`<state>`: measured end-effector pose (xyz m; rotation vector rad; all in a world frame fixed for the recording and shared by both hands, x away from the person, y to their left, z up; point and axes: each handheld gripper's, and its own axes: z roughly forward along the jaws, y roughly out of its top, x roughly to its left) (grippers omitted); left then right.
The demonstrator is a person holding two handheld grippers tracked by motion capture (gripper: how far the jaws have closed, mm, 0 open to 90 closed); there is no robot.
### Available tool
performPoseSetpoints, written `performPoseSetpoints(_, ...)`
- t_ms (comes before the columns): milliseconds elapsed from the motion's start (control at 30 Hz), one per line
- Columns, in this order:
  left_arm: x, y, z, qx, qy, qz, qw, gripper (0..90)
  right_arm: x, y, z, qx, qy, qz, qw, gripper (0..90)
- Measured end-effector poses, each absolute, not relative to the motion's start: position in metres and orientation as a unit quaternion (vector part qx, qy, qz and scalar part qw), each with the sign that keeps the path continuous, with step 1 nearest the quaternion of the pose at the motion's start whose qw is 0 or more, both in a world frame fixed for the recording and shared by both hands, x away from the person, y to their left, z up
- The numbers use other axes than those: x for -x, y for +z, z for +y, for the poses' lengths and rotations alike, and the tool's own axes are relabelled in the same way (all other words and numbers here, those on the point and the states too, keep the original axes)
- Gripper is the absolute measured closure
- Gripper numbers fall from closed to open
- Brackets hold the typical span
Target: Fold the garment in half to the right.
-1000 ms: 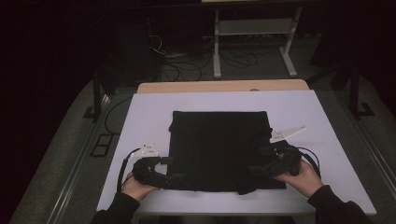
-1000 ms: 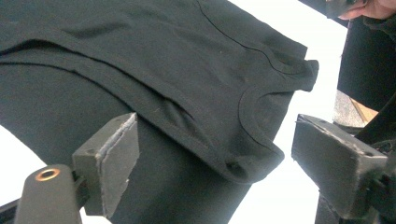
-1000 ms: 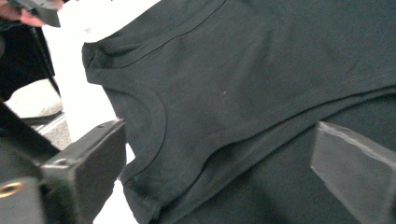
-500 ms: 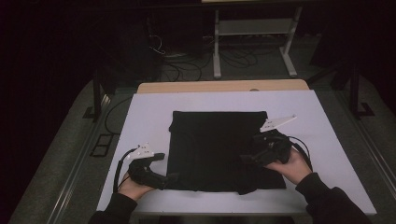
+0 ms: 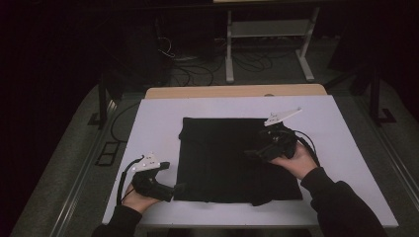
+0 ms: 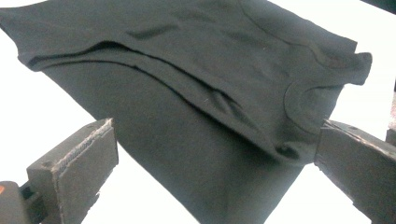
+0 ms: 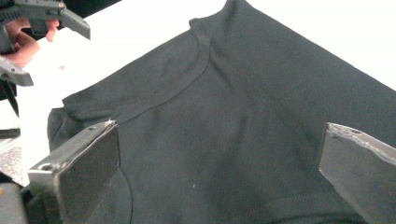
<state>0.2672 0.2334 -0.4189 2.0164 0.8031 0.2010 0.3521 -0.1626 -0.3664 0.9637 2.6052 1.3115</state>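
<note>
Folded black T-shirt (image 5: 232, 158) flat on white worktop (image 5: 336, 123), nothing else around it. Left tool (image 5: 173, 185) at near-left corner, jaws just opened wide, cloth between but unpinched. Right tool (image 5: 254, 153) above right half, jaws wide apart, holding nothing. No readable writing.
</note>
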Motion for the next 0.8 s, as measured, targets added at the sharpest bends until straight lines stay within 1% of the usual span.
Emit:
performPoseSetpoints(500, -0.264, -0.426, 0.243, -0.823, 0.089, 0.336, 0.449, 0.0, -0.377, -0.356, -0.142, -0.306, 0.43, 0.848, 0.047, 0.0)
performPoseSetpoints(800, -0.261, -0.431, 0.246, -0.832, 0.082, 0.331, 0.438, 0.0, -0.394, -0.35, -0.128, -0.303, 0.435, 0.846, 0.052, 0.0)
